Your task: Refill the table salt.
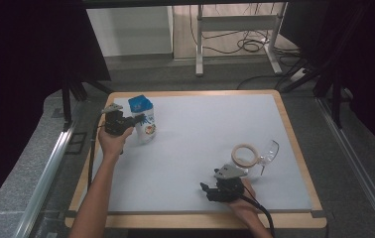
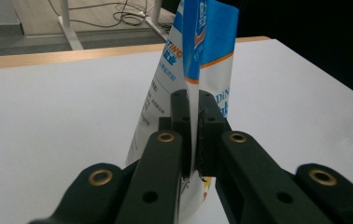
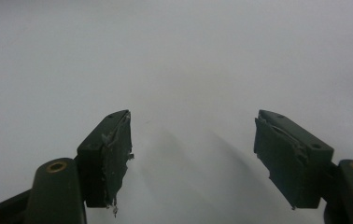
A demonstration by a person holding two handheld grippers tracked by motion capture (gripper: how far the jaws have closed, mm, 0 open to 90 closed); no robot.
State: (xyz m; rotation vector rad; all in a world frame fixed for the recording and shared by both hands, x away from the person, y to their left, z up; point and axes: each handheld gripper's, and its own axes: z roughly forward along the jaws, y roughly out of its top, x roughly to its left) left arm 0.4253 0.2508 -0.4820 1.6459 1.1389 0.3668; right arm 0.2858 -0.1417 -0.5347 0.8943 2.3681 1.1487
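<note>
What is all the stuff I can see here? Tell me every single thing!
Pouch: one, white and blue with print, standing at the table's left, pinched at its edge.
Tape roll: one, pale beige ring, lying flat at the right.
Safety glasses: one pair, clear, touching the tape roll's right side.
Table: one, light grey top with a wooden rim.
Desk frame: one, white metal, on the floor beyond the table, cables around it.
Left hand-held gripper: one, black, shut on the pouch.
Right hand-held gripper: one, black, jaws wide apart above bare table, near edge.
</note>
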